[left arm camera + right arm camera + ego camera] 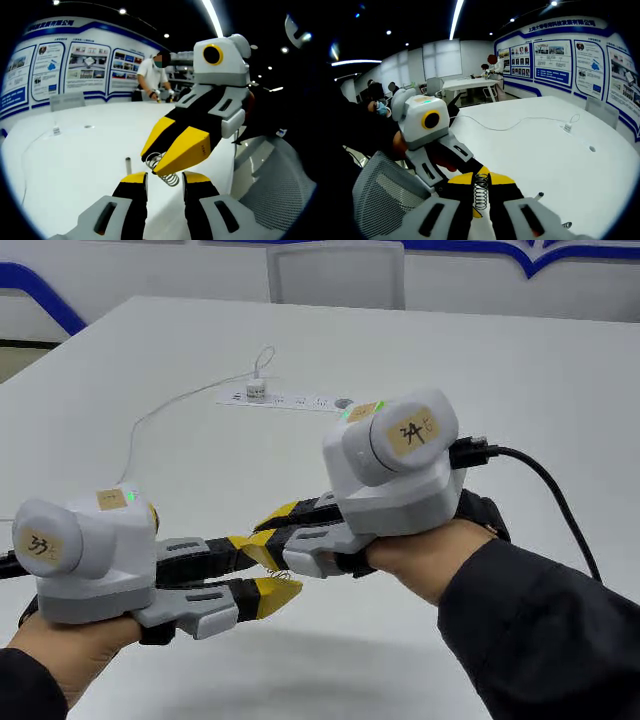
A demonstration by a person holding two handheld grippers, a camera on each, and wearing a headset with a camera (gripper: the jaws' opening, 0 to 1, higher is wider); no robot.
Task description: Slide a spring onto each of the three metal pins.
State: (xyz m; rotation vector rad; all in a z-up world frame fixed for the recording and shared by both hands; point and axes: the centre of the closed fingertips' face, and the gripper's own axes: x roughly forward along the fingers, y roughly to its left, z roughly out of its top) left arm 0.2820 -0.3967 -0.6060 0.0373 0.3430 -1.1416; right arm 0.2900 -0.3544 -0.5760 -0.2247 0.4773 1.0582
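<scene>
Step in hand: carrying a spring to a pin, none judged fitted yet. The right gripper [152, 164] is clenched on a small coiled steel-wire spring [480, 189], held above the white table [75, 165]. The left gripper [165, 177] has its jaws apart, grasping nothing, and one end of the spring appears between them. A short grey metal pin [128, 165] stands upright and bare just left of the spring. Next move: line the coil's open end over the pin's top, then lower it.

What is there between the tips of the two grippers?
A spring. The right gripper is shut on it, and its free end reaches between the jaws of the open left gripper. Both gripper views show this.
</scene>
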